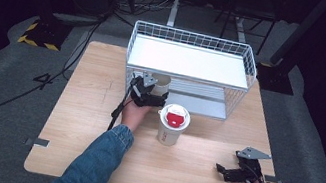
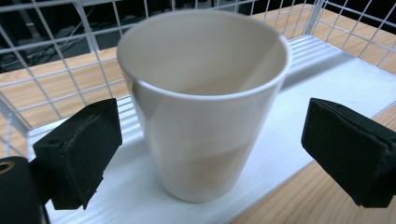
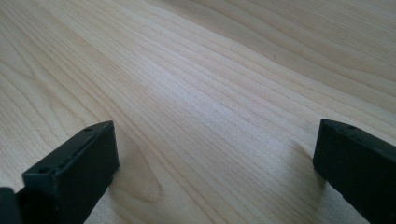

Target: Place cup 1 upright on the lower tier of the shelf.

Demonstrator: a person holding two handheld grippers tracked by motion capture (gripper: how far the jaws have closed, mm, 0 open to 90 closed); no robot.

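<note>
the white cup (image 2: 203, 107) is plain and glossy, tapering from a wide rolled rim to a narrower base, empty inside. it stands upright, long axis vertical, mouth up, on the lower white shelf (image 2: 327, 79) of the wire rack (image 1: 192, 56), at its left front corner. the left gripper (image 2: 210, 154) has its jaws spread either side of the cup, pads clear of its wall. the right gripper (image 3: 215, 172) rests wide open over bare table (image 3: 210, 70)

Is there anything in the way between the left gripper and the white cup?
No. The cup stands upright on the rack's lower shelf, right between the left gripper's open jaws. Both pads sit clear of its sides, with only empty space between them and the cup.
</note>
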